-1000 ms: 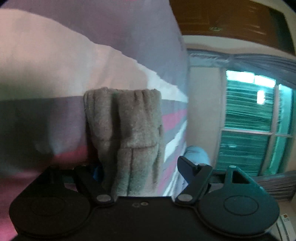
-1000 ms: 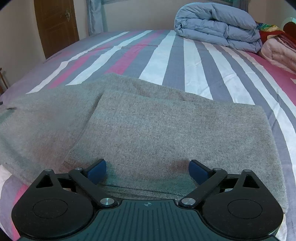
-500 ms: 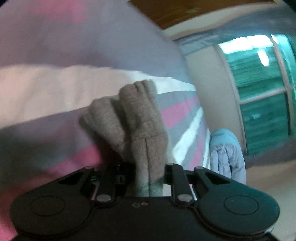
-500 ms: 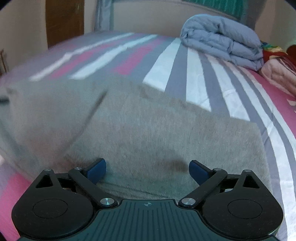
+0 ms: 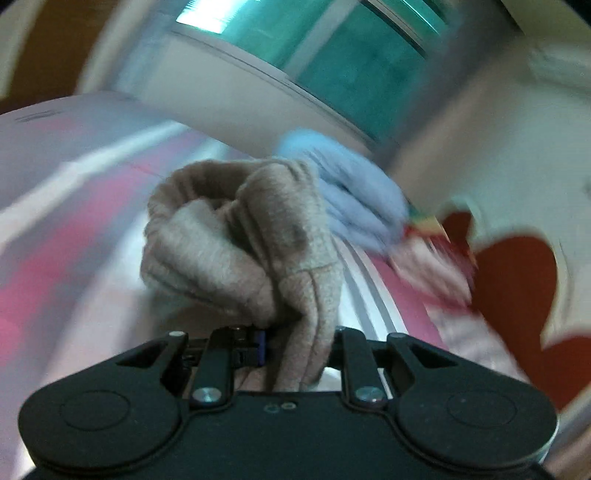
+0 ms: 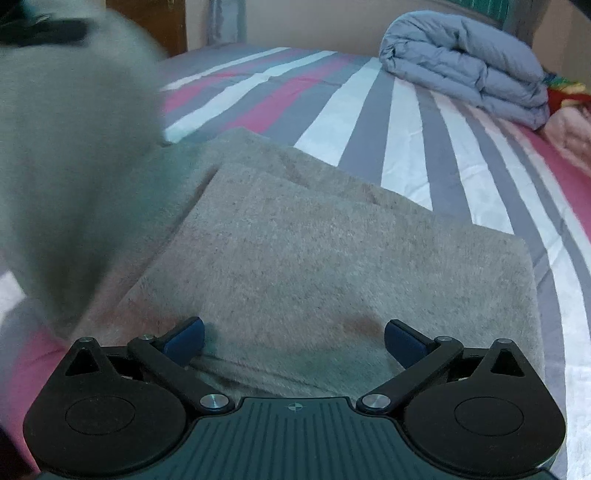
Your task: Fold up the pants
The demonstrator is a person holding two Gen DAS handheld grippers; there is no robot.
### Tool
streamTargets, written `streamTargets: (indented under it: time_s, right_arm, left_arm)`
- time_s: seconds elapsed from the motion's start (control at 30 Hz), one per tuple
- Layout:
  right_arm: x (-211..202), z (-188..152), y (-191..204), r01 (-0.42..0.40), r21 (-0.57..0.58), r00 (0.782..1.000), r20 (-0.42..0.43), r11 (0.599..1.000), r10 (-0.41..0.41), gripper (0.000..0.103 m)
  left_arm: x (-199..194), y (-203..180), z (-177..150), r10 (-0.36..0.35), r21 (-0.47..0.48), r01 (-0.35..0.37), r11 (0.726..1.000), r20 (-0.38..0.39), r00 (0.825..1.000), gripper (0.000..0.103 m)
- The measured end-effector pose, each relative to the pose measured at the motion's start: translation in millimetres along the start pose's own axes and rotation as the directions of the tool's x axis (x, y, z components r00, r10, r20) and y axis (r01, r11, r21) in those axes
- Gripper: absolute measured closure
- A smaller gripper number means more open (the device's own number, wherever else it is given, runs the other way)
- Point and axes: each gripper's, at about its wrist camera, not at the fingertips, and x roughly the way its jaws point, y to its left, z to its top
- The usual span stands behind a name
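Note:
The grey-beige fleece pants (image 6: 317,266) lie partly folded on the striped bed. My left gripper (image 5: 297,345) is shut on a bunched end of the pants (image 5: 258,236) and holds it lifted off the bed. In the right wrist view that lifted part is a blurred grey mass (image 6: 70,147) at the left, with the left gripper dark at the top left corner. My right gripper (image 6: 293,341) is open, low over the near edge of the folded pants, with nothing between its fingers.
The bed sheet (image 6: 369,110) has pink, grey and white stripes. A folded blue-grey duvet (image 6: 465,70) lies at the far right, with pink and colourful bedding (image 6: 569,125) beside it. A wooden door (image 6: 155,22) stands behind the bed. A window (image 5: 332,48) shows in the left wrist view.
My left gripper closed on the pants end, then lifted and swung it across. The lifted cloth now enters the right wrist view from the left. The right gripper stayed open over the fold.

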Motion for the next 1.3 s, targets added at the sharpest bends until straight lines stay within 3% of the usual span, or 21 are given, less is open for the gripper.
streamTargets:
  time_s: [0.1, 0.17, 0.3, 0.37, 0.43, 0.6, 0.7, 0.77, 0.83, 0.93, 1.03, 1.17, 1.3]
  right_arm:
    - [-20, -8, -30, 0.048, 0.054, 0.998, 0.029, 0.997, -0.050, 0.000]
    - [-32, -15, -59, 0.069, 0.111, 0.997, 0.027, 0.991, -0.073, 0.000]
    - [-59, -28, -114, 0.147, 0.185, 0.988, 0.028, 0.972, -0.154, 0.000]
    - [-67, -31, -132, 0.168, 0.194, 0.985, 0.013, 0.966, -0.174, 0.000]
    - [-73, -35, -144, 0.166, 0.206, 0.985, 0.007, 0.964, -0.171, 0.000]
    - [-90, -37, -158, 0.145, 0.229, 0.987, 0.035, 0.963, -0.157, 0.000]
    - [-97, -35, -159, 0.143, 0.243, 0.987, 0.035, 0.959, -0.156, 0.000]
    - [-100, -30, -163, 0.133, 0.261, 0.988, 0.038, 0.956, -0.148, 0.000]
    - [-106, -23, -164, 0.114, 0.284, 0.989, 0.057, 0.952, -0.136, 0.000]
    - [-110, -11, -161, 0.085, 0.305, 0.991, 0.072, 0.949, -0.112, 0.000]
    - [-104, -2, -152, 0.024, 0.331, 0.996, 0.069, 0.943, -0.050, 0.000]
    - [-85, 3, -149, -0.067, 0.424, 0.998, 0.036, 0.903, 0.057, 0.000]
    - [-53, 3, -149, -0.143, 0.524, 0.981, -0.038, 0.840, 0.191, 0.000]
  left_arm:
    - [32, -47, -32, -0.055, 0.097, 0.066, 0.993, -0.112, 0.992, 0.094]
    - [57, -69, -55, -0.054, 0.150, 0.085, 0.985, -0.197, 0.979, 0.094]
    - [96, -103, -106, 0.082, 0.323, 0.045, 0.945, -0.370, 0.926, 0.088]
    - [93, -100, -114, 0.126, 0.360, 0.017, 0.933, -0.372, 0.920, 0.085]
    - [88, -98, -104, 0.128, 0.345, 0.008, 0.938, -0.367, 0.921, 0.078]
    - [67, -96, -87, 0.074, 0.270, 0.039, 0.962, -0.397, 0.915, 0.058]
    - [44, -93, -79, 0.039, 0.242, 0.051, 0.969, -0.351, 0.936, 0.028]
    - [38, -89, -73, 0.049, 0.219, 0.020, 0.975, -0.305, 0.951, 0.028]
    - [38, -79, -63, 0.101, 0.203, -0.042, 0.978, -0.292, 0.951, 0.026]
    - [37, -51, -55, 0.203, 0.171, -0.157, 0.973, -0.298, 0.933, 0.025]
    - [42, -27, -56, 0.297, 0.156, -0.259, 0.953, -0.328, 0.897, 0.025]
    - [47, -7, -68, 0.325, 0.132, -0.297, 0.946, -0.383, 0.865, 0.025]
    - [52, -8, -79, 0.372, 0.196, -0.320, 0.927, -0.374, 0.849, 0.023]
